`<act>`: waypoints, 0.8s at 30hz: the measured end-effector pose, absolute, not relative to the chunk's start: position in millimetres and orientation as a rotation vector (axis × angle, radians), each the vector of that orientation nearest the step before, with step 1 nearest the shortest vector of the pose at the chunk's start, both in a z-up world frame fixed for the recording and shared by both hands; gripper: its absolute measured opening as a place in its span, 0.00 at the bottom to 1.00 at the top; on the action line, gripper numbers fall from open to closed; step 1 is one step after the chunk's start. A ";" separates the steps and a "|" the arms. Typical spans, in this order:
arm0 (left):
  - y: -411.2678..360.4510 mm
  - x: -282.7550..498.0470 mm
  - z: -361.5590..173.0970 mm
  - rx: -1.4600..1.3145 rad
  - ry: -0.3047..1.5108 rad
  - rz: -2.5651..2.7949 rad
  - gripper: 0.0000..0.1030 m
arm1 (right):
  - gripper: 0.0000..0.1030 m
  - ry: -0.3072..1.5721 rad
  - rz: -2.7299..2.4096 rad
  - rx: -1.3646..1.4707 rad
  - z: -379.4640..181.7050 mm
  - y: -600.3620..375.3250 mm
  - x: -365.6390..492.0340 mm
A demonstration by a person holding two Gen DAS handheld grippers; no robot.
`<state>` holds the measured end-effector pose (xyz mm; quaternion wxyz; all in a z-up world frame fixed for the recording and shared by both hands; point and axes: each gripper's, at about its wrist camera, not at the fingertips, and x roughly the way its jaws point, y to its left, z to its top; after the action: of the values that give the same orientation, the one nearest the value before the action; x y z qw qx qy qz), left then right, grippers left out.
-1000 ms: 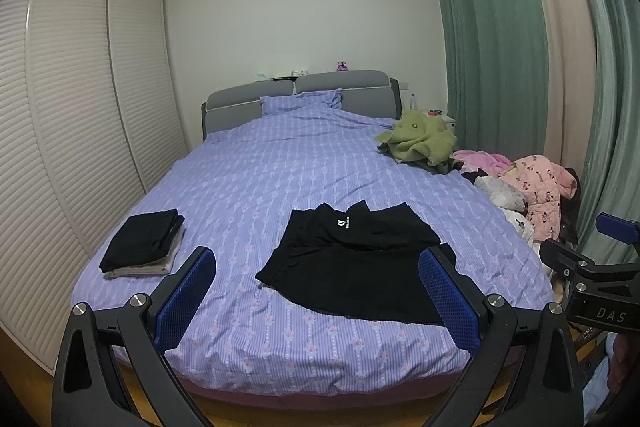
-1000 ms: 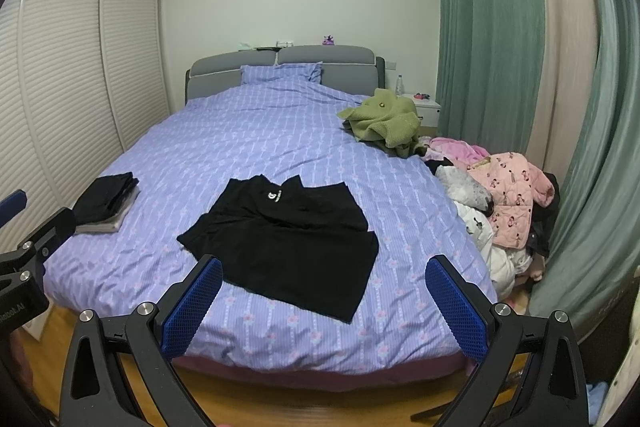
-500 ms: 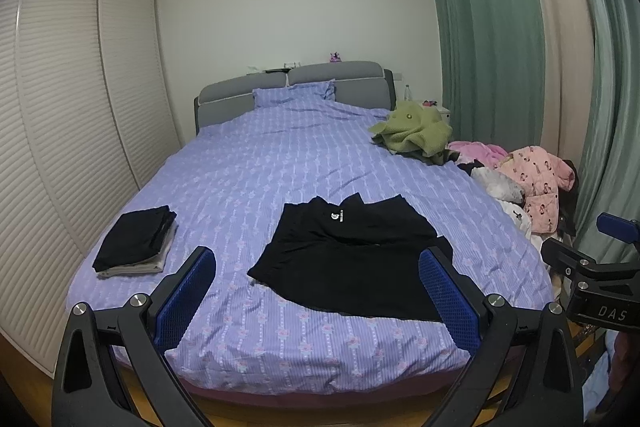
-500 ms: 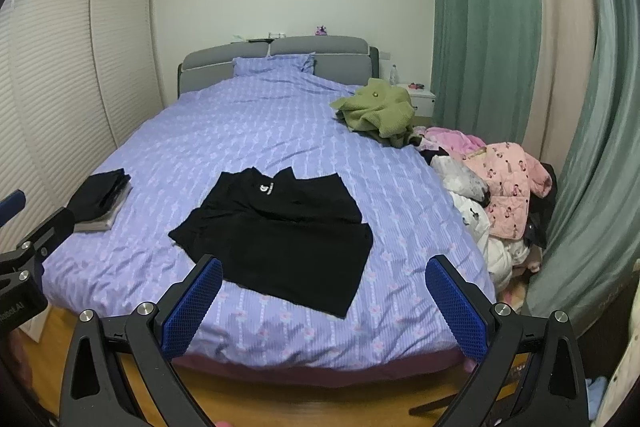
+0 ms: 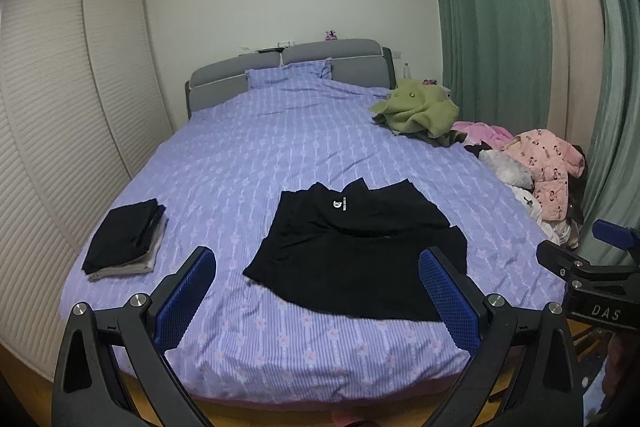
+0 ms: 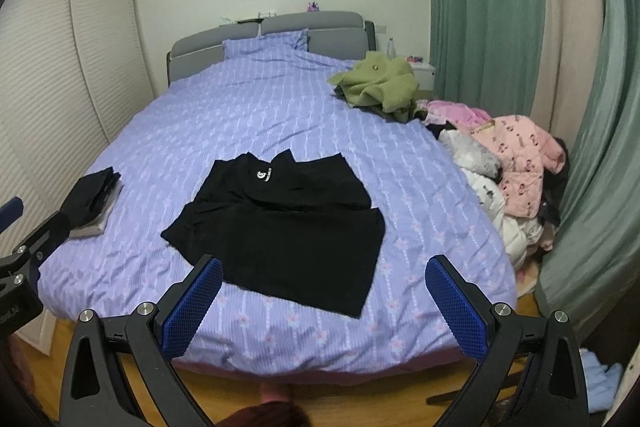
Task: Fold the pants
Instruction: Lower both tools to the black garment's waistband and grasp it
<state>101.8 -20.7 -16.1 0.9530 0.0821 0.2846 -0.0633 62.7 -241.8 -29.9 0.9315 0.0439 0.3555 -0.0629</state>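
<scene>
1. Nearest the cameras, both claws hang off the foot of the bed over the wooden floor, touching nothing. The left gripper (image 5: 316,287) has its blue pads spread wide and grasps nothing; the right gripper (image 6: 322,291) is likewise released and empty.

2. Just beyond lies the near edge of the purple-covered bed (image 5: 320,359).

3. On the bed's near half lie the black pants (image 5: 356,251), loosely spread and partly doubled over, not yet a neat fold. Their white logo (image 5: 340,203) sits toward the far end, so the long axis seems to run near-to-far, skewed a little rightward at the near hem.

4. The relation that matters: the pants lie straight ahead of both claws and below them. From the left wrist view the cloth spans the gap between the pads, with the right near corner behind the right pad; from the right wrist view it sits left of centre. The near hem looks closest, and neither hand is clearly nearer.

5. Left on the bed, well apart from the pants, rests a folded stack (image 5: 126,239).

6. Farther right, an olive garment (image 5: 416,109) and a clothes pile (image 5: 536,167) crowd the bed's right edge.
</scene>
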 end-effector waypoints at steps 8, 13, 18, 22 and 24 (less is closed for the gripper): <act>-32.4 206.7 -28.4 0.238 0.548 -0.202 1.00 | 1.00 0.715 -0.176 0.037 -35.3 -243.8 165.0; -46.7 271.9 -30.9 0.241 0.554 -0.226 1.00 | 1.00 0.691 -0.204 -0.002 -32.6 -247.1 222.1; -71.6 336.0 -44.8 0.152 0.605 -0.210 1.00 | 1.00 0.696 -0.186 -0.033 -43.3 -260.7 286.7; -97.8 388.9 -63.8 0.115 0.654 -0.181 1.00 | 1.00 0.707 -0.132 -0.056 -63.9 -286.2 345.1; -109.9 416.4 -81.0 0.097 0.681 -0.164 1.00 | 1.00 0.720 -0.093 -0.051 -78.7 -302.1 378.0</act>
<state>416.4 -109.9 -81.0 0.9381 0.0475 0.3335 -0.0802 378.0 -302.1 -78.7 0.9345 -0.0250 0.3522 -0.0453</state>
